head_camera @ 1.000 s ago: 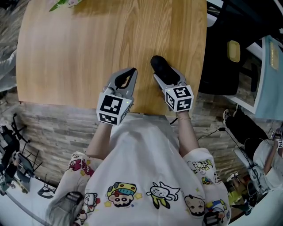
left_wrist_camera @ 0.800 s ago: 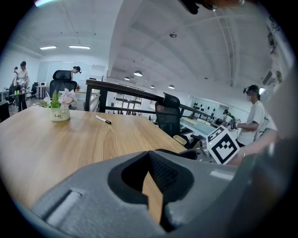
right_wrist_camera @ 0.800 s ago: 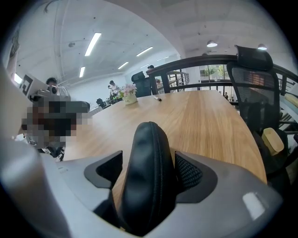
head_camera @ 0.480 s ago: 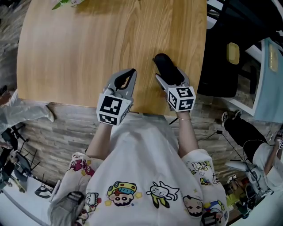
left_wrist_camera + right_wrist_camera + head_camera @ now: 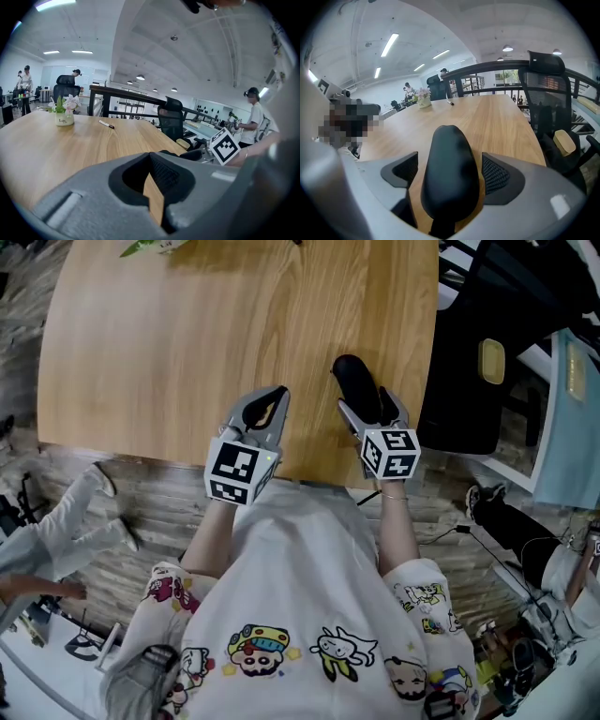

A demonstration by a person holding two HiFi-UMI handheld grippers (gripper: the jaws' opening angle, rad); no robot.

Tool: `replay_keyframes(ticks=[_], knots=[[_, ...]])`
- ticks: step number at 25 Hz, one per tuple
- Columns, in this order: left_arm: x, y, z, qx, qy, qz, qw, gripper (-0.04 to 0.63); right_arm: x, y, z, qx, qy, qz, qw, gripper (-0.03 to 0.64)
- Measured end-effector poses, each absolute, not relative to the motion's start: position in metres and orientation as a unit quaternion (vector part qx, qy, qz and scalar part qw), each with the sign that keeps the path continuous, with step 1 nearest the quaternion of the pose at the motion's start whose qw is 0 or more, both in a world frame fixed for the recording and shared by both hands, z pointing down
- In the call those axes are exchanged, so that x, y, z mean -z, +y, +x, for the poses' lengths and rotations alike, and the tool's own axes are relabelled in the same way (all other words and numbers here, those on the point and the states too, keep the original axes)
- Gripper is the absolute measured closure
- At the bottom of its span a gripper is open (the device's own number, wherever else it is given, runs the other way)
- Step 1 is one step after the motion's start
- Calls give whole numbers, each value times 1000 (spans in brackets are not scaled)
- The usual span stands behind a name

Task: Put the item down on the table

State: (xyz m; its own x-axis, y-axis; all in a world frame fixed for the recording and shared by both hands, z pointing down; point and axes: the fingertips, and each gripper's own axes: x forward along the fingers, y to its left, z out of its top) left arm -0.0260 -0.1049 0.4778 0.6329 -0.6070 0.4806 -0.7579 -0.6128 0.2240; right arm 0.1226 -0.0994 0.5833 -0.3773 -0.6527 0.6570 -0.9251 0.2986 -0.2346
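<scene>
The black item [image 5: 353, 379] has shifted slightly toward the right edge of the bench [image 5: 187, 334], where it lies between the right gripper [image 5: 371, 407]'s jaws. These have just been opening and stand wide, pads clear of it. Best draw straight back, no nudging. The left gripper [image 5: 279, 395] hovers, jaws together, empty. One item, two grippers
</scene>
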Motion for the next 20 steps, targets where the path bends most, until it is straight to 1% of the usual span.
replay_keyframes(ticks=[12,20], knots=[[-455,-109,-22,-165,-399,883,183,595,-547,-100,135,-267,-782,524,206,190],[-430,-116,-26,-150,-411,885,160,595,-497,-103,147,-231,-790,539,179,197]])
